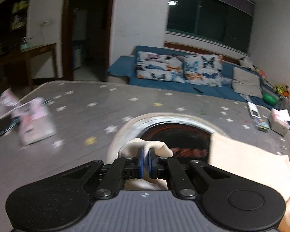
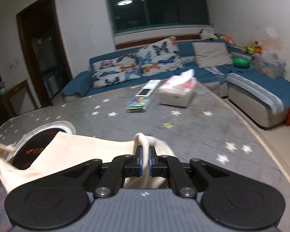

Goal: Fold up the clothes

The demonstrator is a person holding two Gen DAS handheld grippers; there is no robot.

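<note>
A cream cloth (image 1: 247,164) lies over the grey star-patterned table (image 1: 83,116) and hangs between my two grippers. My left gripper (image 1: 145,150) is shut on a bunched corner of the cloth (image 1: 154,145). In the right wrist view the same cloth (image 2: 77,150) stretches left from my right gripper (image 2: 145,148), which is shut on another corner (image 2: 145,138). The cloth partly covers a round black cooktop (image 2: 38,145) set into the table, which also shows in the left wrist view (image 1: 176,135).
A pink package (image 1: 34,123) lies at the table's left. A tissue box (image 2: 176,92), a remote (image 2: 147,90) and a colourful pack (image 2: 138,105) lie at the far side. A blue sofa (image 2: 241,77) with butterfly pillows (image 2: 137,63) stands beyond the table.
</note>
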